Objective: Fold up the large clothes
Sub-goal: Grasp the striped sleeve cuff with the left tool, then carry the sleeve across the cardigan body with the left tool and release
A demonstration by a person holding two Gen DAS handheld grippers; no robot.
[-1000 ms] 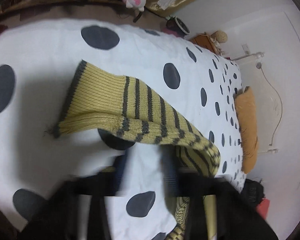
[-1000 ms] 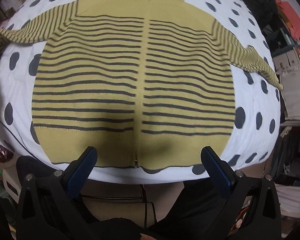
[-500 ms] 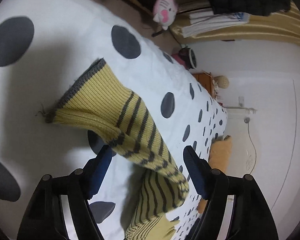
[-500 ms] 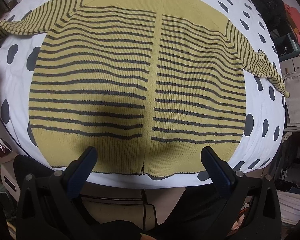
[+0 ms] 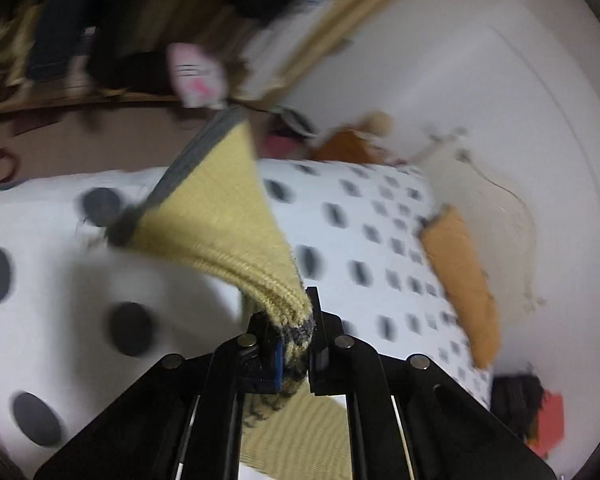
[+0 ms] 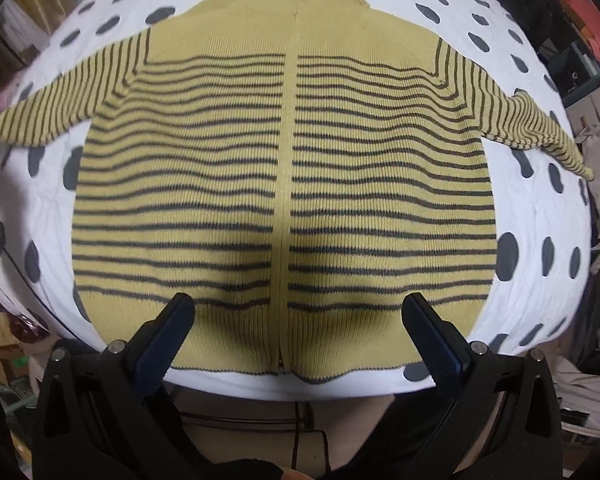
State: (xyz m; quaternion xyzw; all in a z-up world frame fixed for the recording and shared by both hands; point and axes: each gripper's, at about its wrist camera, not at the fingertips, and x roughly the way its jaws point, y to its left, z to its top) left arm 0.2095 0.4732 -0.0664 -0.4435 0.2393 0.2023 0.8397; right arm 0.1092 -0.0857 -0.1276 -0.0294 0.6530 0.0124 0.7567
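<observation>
We see the yellow striped cardigan (image 6: 284, 184) spread flat, front up, on the white bedspread with dark dots (image 6: 540, 184), its zip running from the collar at twelve o'clock to the hem at six. One sleeve reaches out toward nine o'clock, the other toward three. Our right gripper (image 6: 296, 316) hovers over the hem with its jaws wide apart, one blue-padded finger at seven o'clock and the other at five, gripping nothing. Our left gripper (image 5: 296, 344) has its jaws clamped on a sleeve cuff (image 5: 220, 216), the knit bunched between them and the grey-edged end lifted off the bedspread (image 5: 40, 320) toward eleven o'clock. In that blurred view an orange cushion (image 5: 460, 280) lies at three o'clock and a pink-and-white soft toy (image 5: 196, 76) sits at eleven.
</observation>
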